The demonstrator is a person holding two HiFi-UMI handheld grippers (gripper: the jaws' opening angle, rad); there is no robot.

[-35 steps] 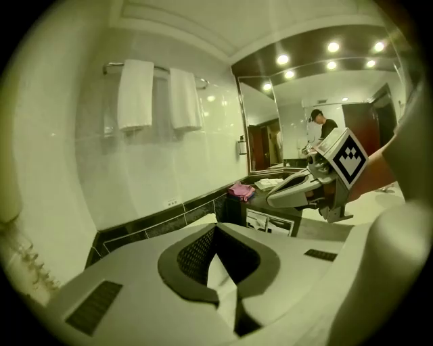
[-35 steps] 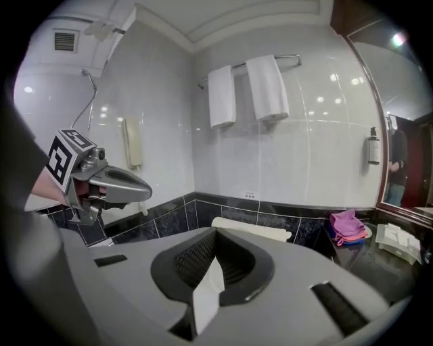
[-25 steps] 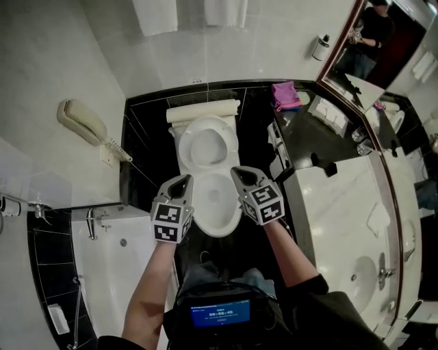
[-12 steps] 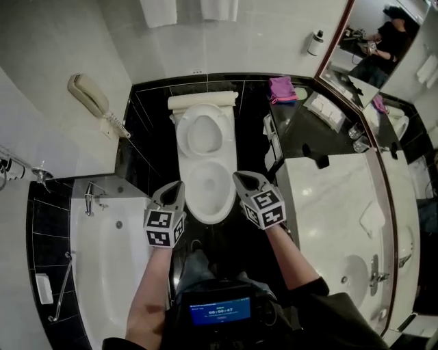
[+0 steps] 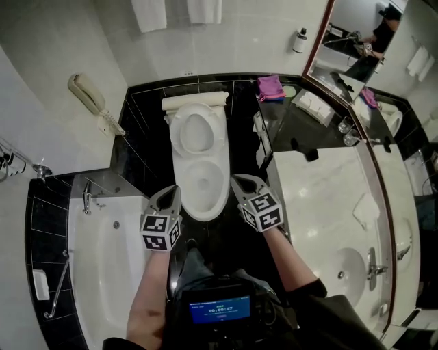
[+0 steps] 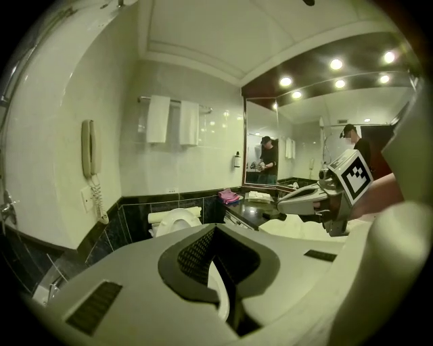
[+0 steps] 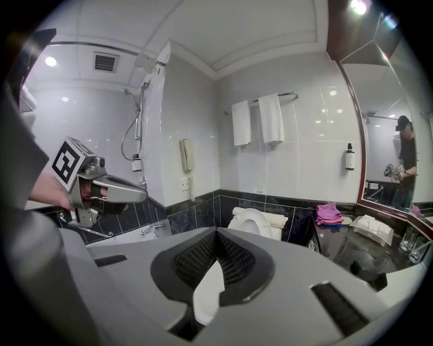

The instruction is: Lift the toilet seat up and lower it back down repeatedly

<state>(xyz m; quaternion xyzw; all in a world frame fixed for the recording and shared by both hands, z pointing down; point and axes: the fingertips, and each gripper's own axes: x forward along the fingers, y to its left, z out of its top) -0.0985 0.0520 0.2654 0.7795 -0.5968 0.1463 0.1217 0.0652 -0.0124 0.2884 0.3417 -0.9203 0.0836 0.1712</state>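
Note:
The white toilet stands against the black-tiled back wall. Its seat (image 5: 196,130) is raised and leans on the tank, leaving the bowl (image 5: 199,186) uncovered. The raised seat also shows far off in the left gripper view (image 6: 177,219) and the right gripper view (image 7: 252,221). My left gripper (image 5: 171,193) hangs at the bowl's front left, shut and empty. At the bowl's front right, my right gripper (image 5: 241,182) is shut and empty too. Neither touches the toilet. Each gripper appears in the other's view: the right gripper (image 6: 304,200) and the left gripper (image 7: 118,190).
A bathtub (image 5: 102,253) lies to the left, with a wall phone (image 5: 85,96) above it. On the right is a marble vanity (image 5: 328,205) with a sink (image 5: 356,270), a pink cloth (image 5: 270,87) and a mirror. Towels (image 5: 178,10) hang on the back wall.
Both grippers have drawn back from beside the bowl to its front edge, toward the person. The seat stays raised and both grippers stay shut.

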